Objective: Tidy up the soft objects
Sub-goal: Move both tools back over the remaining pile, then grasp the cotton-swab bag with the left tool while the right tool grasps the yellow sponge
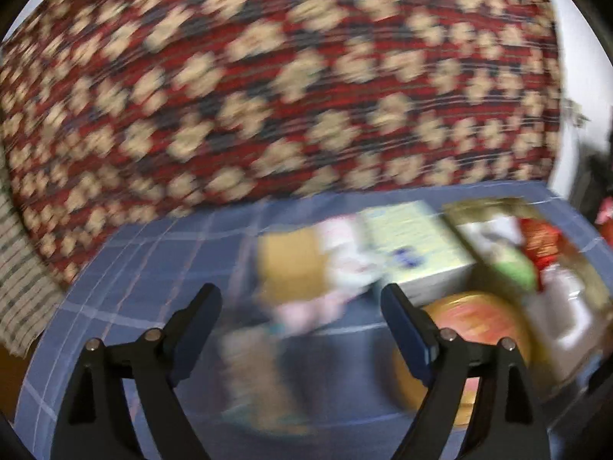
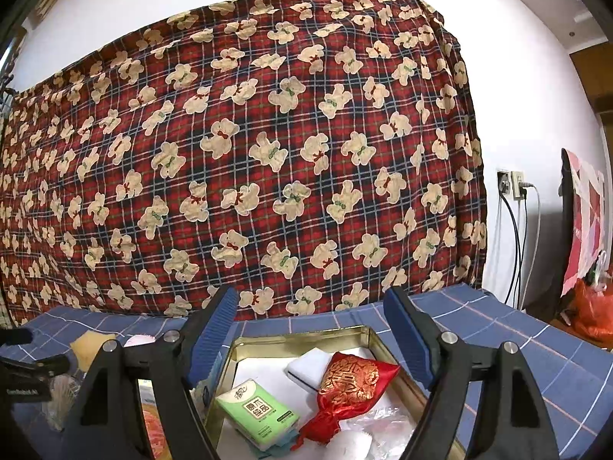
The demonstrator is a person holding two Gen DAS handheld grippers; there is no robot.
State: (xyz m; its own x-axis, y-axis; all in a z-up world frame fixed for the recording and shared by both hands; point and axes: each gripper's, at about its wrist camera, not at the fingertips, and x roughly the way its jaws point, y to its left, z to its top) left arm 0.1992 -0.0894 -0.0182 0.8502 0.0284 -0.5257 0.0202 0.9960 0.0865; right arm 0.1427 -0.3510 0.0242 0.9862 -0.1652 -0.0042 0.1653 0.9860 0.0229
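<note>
The right gripper (image 2: 310,329) has its jaws spread wide and holds nothing. It hangs above a gold metal tin (image 2: 268,339) that rests on the blue checked cloth (image 2: 498,329) covering the bench. Inside the tin lie a green tissue pack (image 2: 256,414), a red embroidered pouch (image 2: 345,391) leaning across the middle, a white sponge block (image 2: 308,368) touching the pouch toward the tin's far side, and crumpled clear plastic (image 2: 383,425) at the near right corner. Outside the tin's left wall, near the bench's left edge, sits a yellow sponge (image 2: 90,347).

The left gripper (image 1: 302,306) also has its jaws spread apart, empty. Its view is motion-blurred. Between its fingers, blurred soft items lie on the blue cloth: a yellow sponge (image 1: 291,268) and something pink (image 1: 306,310) just beside it. A pale box (image 1: 413,245) and the tin (image 1: 490,207) stand to the right. A red bear-print plaid sheet (image 2: 249,145) hangs behind the bench's far edge.
</note>
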